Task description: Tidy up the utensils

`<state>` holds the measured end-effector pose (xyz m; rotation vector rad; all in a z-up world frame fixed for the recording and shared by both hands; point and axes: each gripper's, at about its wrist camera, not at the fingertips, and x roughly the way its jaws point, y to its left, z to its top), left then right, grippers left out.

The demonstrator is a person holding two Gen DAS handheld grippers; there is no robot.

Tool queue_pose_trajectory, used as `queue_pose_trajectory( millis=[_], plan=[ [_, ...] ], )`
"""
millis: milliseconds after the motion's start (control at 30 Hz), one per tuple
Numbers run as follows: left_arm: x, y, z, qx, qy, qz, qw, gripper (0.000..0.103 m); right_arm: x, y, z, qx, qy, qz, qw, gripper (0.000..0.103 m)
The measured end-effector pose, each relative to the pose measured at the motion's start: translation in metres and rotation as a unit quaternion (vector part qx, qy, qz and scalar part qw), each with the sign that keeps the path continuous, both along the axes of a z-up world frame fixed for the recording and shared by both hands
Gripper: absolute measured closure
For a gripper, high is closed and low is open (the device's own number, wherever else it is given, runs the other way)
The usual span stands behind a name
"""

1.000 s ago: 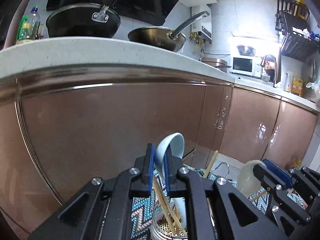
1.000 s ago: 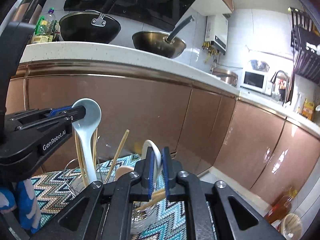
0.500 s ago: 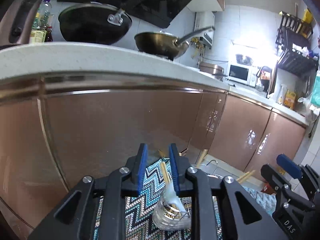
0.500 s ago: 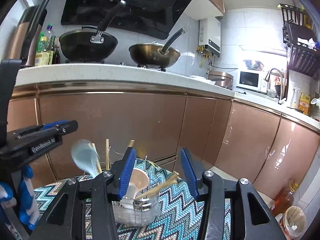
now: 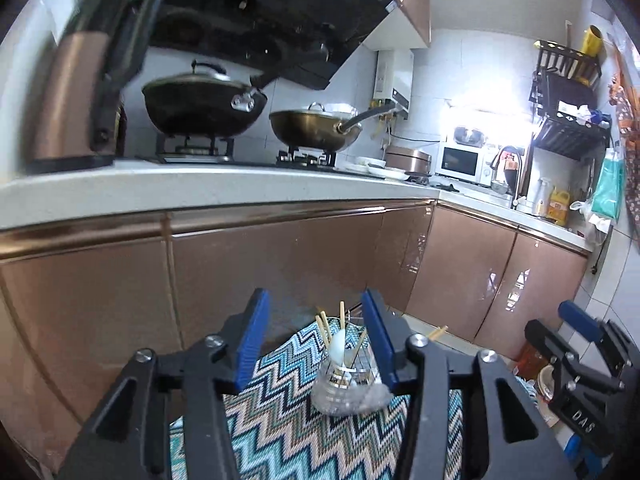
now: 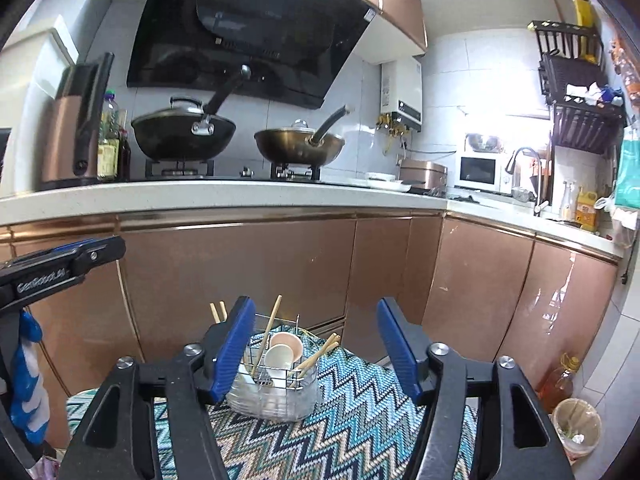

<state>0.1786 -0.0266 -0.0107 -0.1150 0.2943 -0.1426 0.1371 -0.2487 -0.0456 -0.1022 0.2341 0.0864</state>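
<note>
1. Left gripper and right gripper: jaws opening, nothing between them.
2. Utensil holder below and ahead of both; spoons and chopsticks stand upright inside.
3. Right gripper looks nearer.

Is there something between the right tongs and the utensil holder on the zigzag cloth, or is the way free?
Nothing visible blocks it. The right tongs are opening and empty, and the utensil holder with its spoons and chopsticks shows straight ahead between the fingers. The left tongs stay off to the side.
</note>
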Motion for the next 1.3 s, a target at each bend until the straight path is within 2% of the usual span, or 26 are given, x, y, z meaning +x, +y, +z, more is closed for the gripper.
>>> queue_pose_trajectory(
  millis=[267,467,600,1300],
  plan=[
    [-0.079,0.003,0.021,0.034,-0.019,0.014,0.9991,0.042,-0.065,-0.002,0.025,0.002,-0.024,-0.015,1.0,0.019],
    [-0.117,0.003,0.024,0.056,-0.032,0.024,0.9976,0.034,-0.1,0.003,0.029,-0.005,-0.031,-0.023,0.999,0.011],
    [-0.132,0.005,0.027,0.063,-0.045,0.032,0.9965,0.031,-0.117,0.004,0.03,-0.005,-0.035,-0.031,0.999,0.0],
    [-0.175,0.015,0.039,0.062,-0.081,0.035,0.9942,0.031,-0.163,-0.004,0.034,0.012,-0.041,-0.064,0.997,0.0]
  ],
)
